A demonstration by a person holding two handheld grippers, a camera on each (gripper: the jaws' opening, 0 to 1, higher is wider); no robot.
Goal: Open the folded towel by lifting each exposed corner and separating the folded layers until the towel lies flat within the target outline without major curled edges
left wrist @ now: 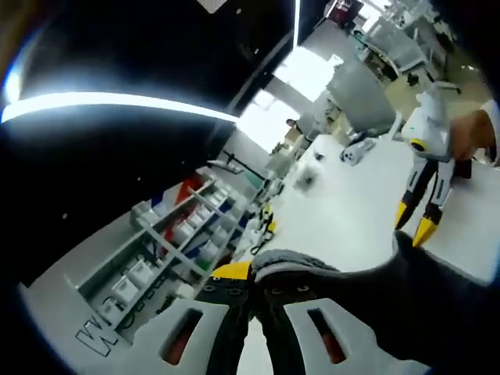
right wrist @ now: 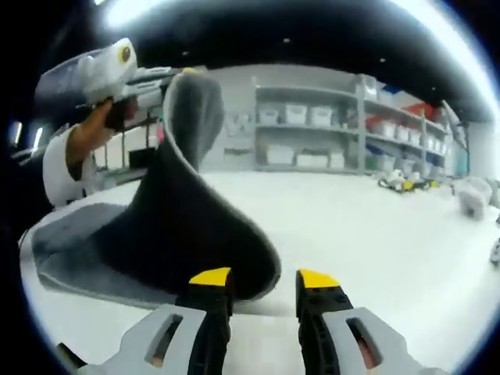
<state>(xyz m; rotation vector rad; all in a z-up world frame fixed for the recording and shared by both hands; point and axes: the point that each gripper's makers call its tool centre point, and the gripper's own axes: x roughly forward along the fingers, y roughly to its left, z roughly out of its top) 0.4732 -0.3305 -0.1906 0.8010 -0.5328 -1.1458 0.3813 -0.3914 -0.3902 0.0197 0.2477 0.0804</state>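
Right gripper view | towel (right wrist: 187, 226) draped just ahead of right gripper (right wrist: 264, 280)

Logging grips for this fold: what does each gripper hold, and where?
Left gripper pinches the towel at a raised corner; right gripper is open, holding nothing.

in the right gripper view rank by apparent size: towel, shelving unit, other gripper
1. towel, largest, though it is nearest the camera
2. shelving unit along the back wall
3. left gripper, smallest, shut on the towel's raised corner
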